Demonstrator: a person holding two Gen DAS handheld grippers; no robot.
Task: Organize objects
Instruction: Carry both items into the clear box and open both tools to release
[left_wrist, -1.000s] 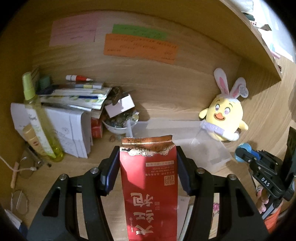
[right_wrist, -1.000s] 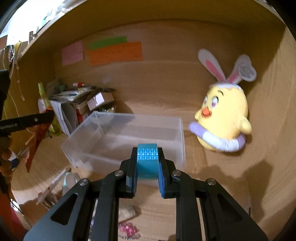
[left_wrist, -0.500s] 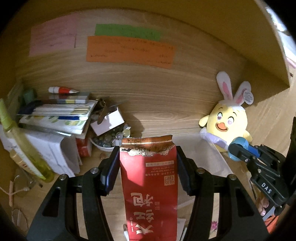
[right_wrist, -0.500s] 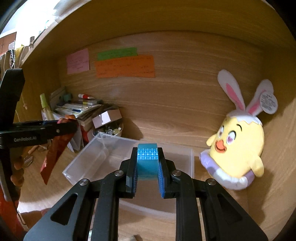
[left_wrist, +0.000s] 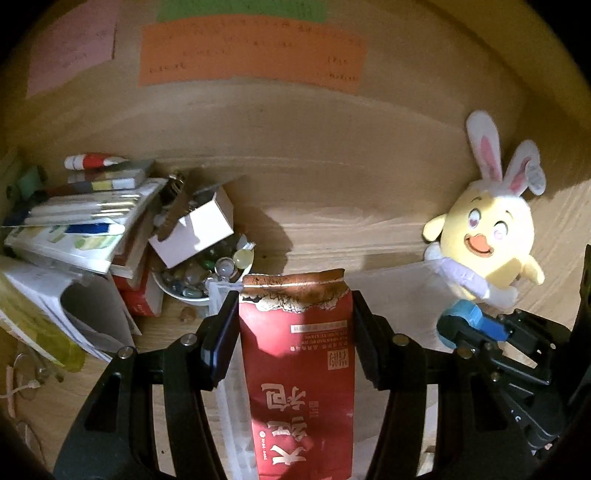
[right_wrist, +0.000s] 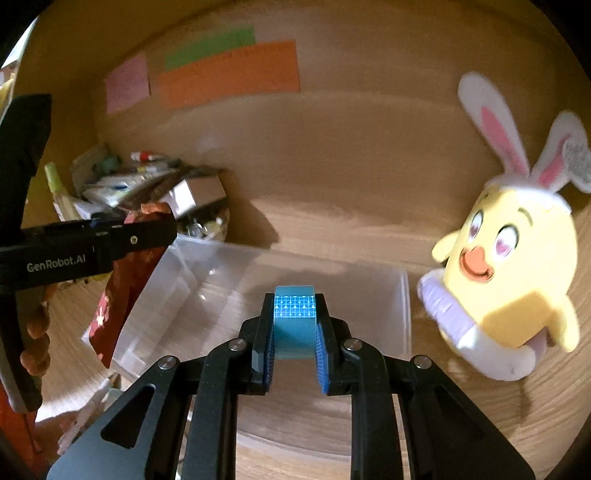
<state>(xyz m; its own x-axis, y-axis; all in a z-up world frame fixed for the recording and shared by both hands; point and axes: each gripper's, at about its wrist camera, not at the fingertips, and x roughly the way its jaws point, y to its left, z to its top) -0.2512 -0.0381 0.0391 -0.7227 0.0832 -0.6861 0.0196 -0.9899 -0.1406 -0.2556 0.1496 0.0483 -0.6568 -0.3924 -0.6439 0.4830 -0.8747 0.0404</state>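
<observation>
Left gripper (left_wrist: 293, 325) clamps red pouch (left_wrist: 299, 369) lengthwise, top edge pointing forward; right gripper (right_wrist: 294, 328) pinches blue tape (right_wrist: 294, 314).

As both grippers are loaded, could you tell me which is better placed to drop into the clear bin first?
Probably right: the right gripper, jaws shut on the blue tape roll, points over the clear bin's open interior.
</observation>
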